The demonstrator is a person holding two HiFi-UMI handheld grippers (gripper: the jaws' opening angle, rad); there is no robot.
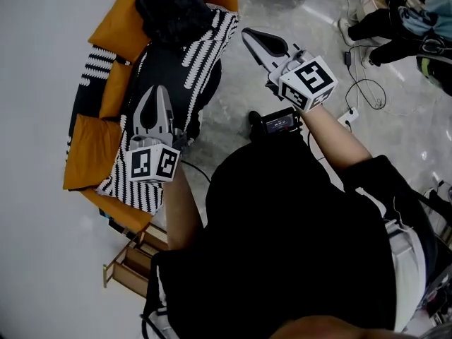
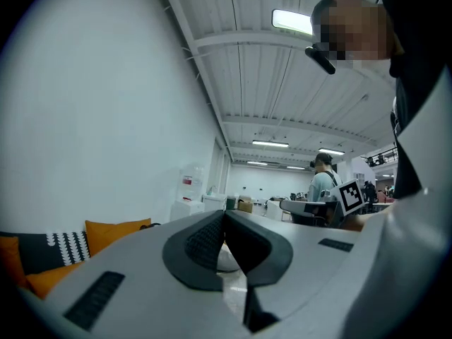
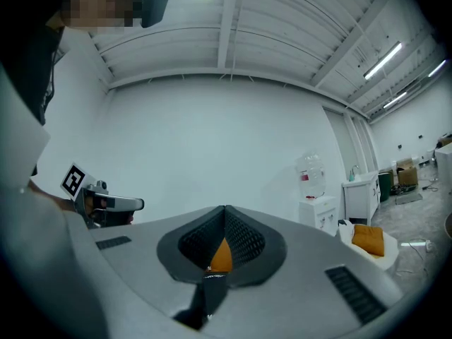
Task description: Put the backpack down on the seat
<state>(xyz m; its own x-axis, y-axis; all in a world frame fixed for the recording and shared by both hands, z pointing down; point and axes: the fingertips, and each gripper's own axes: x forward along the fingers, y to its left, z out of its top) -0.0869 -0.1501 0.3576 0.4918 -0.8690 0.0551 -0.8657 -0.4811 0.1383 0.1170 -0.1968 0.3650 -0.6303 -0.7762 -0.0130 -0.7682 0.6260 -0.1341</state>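
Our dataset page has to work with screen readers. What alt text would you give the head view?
Seen from above, a person in a black top holds two shut grippers: the left gripper over an orange seat with black-and-white patterned cushions, the right gripper over grey floor. A black backpack lies at the seat's far end.

Seat [image 1: 176, 62] partly behind the left gripper [image 1: 157, 90] and arm.

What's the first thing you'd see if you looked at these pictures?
The bright orange seat at the upper left, with black-and-white cushions and a black backpack lying on its far end. Next, two grey grippers, both shut and empty: the left gripper over the seat, the right gripper over the floor.
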